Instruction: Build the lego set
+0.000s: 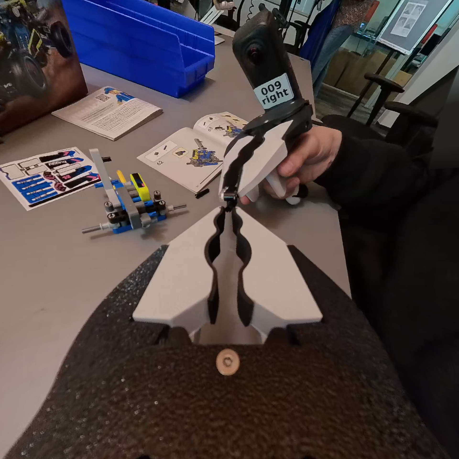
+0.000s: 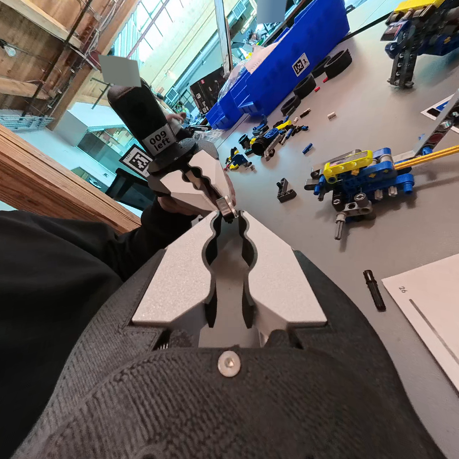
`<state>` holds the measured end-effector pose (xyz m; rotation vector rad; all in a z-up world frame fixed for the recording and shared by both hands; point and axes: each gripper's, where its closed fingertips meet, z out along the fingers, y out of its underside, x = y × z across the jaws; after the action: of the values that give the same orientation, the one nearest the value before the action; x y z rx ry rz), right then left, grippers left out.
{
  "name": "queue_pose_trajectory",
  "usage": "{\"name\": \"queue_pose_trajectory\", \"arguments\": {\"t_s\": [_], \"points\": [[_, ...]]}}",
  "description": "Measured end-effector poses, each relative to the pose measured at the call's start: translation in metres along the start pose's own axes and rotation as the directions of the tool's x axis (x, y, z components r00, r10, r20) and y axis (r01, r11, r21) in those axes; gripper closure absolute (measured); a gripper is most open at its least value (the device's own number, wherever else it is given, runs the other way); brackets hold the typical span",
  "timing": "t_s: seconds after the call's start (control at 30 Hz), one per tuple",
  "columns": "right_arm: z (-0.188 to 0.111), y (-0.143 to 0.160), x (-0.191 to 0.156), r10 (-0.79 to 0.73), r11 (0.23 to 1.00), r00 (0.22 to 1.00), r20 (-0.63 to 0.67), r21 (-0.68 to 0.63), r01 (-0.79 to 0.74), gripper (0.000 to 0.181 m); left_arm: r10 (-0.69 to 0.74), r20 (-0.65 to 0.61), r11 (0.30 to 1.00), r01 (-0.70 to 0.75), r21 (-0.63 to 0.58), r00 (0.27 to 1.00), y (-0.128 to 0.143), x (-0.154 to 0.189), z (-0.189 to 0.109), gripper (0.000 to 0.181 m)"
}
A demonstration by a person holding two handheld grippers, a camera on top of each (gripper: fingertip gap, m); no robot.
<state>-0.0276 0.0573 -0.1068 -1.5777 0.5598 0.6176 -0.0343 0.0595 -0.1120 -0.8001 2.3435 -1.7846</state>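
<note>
Both label-bearing tools meet tip to tip — left hand-held gripper (image 1: 228,208) and right hand-held gripper (image 2: 229,215) each clamped on a small black piece (image 1: 229,198).

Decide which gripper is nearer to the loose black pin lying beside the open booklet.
Right. The right gripper hangs just beside the black pin, while the left gripper sits a little farther back, its tips meeting the right one's.

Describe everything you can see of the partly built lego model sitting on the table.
The partly built lego model is a small plastic chassis: blue beams low down, grey and black connectors, and a yellow block on top. A long grey beam rises tilted from it. Thin grey axles stick out at both sides. It rests on the grey table, beside a sticker sheet and near the open instruction booklet. Neither gripper touches it.
</note>
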Motion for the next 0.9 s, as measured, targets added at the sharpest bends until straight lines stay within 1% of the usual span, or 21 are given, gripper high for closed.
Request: {"name": "queue_pose_trajectory", "arguments": {"t_s": [0.1,0.17,0.23,0.3,0.37,0.43,0.53,0.6,0.7,0.9], "points": [[0.0,0.001,0.0,-0.048,0.999,0.998,-0.027,-0.017,0.047,0.169,-0.051,-0.038,0.999,0.051,0.012,0.998,0.001,0.002,0.0,0.179],[-0.002,-0.002,-0.005,-0.099,0.995,0.995,-0.006,-0.013,0.099,0.169,-0.141,-0.12,0.985,0.151,0.08,0.983,-0.008,0.006,-0.003,0.18],[-0.008,-0.005,-0.012,-0.178,0.984,0.984,0.019,-0.015,0.179,0.167,-0.247,-0.215,0.949,0.281,0.143,0.945,-0.017,0.006,-0.01,0.18],[-0.014,-0.004,-0.014,-0.275,0.96,0.961,0.007,-0.051,0.275,0.16,-0.301,-0.296,0.911,0.366,0.193,0.906,-0.024,0.004,-0.018,0.18],[-0.018,-0.008,-0.014,-0.35,0.936,0.936,-0.033,-0.053,0.348,0.158,-0.334,-0.367,0.878,0.428,0.213,0.868,-0.027,0.004,-0.022,0.18],[-0.017,-0.014,-0.017,-0.369,0.929,0.927,-0.058,-0.021,0.369,0.161,-0.344,-0.435,0.851,0.472,0.23,0.832,-0.032,0.008,-0.026,0.18],[-0.009,-0.016,-0.024,-0.324,0.946,0.946,-0.027,0.009,0.324,0.164,-0.349,-0.523,0.815,0.528,0.24,0.777,-0.039,0.013,-0.031,0.18],[-0.004,-0.013,-0.029,-0.316,0.949,0.949,-0.004,0.014,0.316,0.165,-0.356,-0.542,0.8,0.548,0.243,0.761,-0.039,0.011,-0.033,0.18],[0.001,-0.01,-0.032,-0.322,0.947,0.947,0.008,0.006,0.322,0.165,-0.375,-0.532,0.795,0.559,0.236,0.759,-0.034,0.007,-0.031,0.18],[0.001,-0.008,-0.026,-0.311,0.951,0.951,-0.006,0.0,0.311,0.166,-0.372,-0.501,0.822,0.528,0.213,0.781,-0.028,0.008,-0.025,0.181]]}}
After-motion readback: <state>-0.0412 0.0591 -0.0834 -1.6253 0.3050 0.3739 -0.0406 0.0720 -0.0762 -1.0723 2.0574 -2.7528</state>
